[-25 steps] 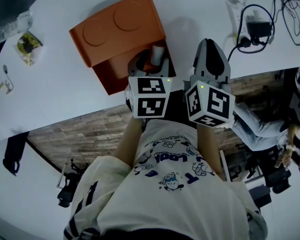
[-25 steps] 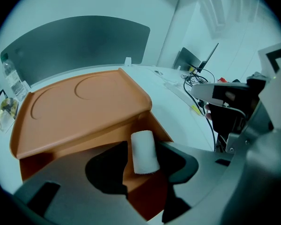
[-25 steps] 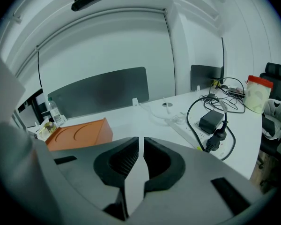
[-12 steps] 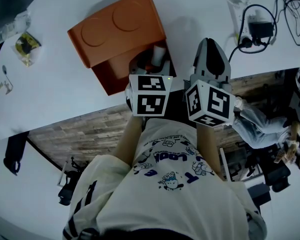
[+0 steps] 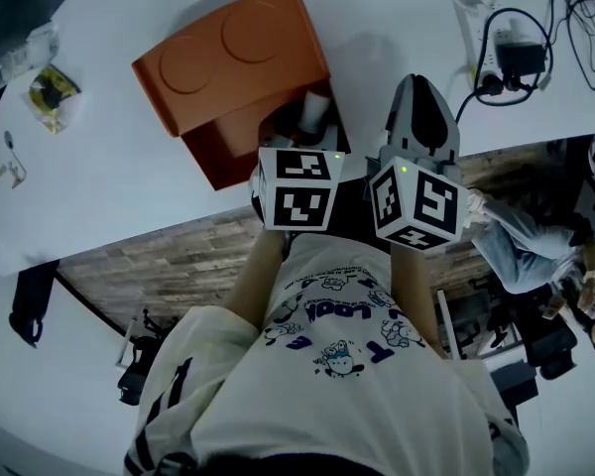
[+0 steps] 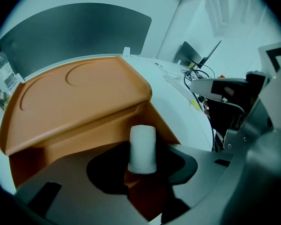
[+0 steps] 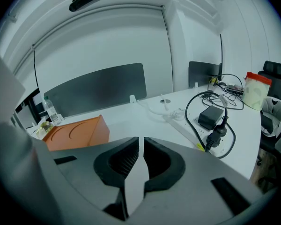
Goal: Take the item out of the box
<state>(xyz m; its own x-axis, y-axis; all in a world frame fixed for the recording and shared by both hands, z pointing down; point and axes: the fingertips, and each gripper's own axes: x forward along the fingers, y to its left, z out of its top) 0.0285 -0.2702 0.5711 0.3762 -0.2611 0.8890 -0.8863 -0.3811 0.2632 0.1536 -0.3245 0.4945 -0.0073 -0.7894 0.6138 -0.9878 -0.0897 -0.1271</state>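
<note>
The orange box (image 5: 228,58) lies open on the white table (image 5: 109,181), its lid (image 6: 75,93) tipped back. A white roll (image 6: 143,146) stands in the box's open part and shows in the head view (image 5: 313,108) just past my left gripper (image 5: 299,132). My left gripper (image 6: 141,165) points steeply down into the box. Its jaws have just been closing, and the black pads (image 6: 107,170) now touch the roll's lower end on both sides. My right gripper (image 5: 416,102) rests to the right of the box, shut and empty (image 7: 141,158).
A power strip with a black adapter and cables (image 5: 506,58) lies at the table's right (image 7: 210,121). A snack packet (image 5: 52,89) and a bottle (image 5: 20,53) sit at the far left. A dark divider panel (image 7: 98,88) backs the table. The table's near edge runs just below the box.
Hardly anything differs. The left gripper's cube has crept slightly rightward and toward the box; the right gripper has stayed put.
</note>
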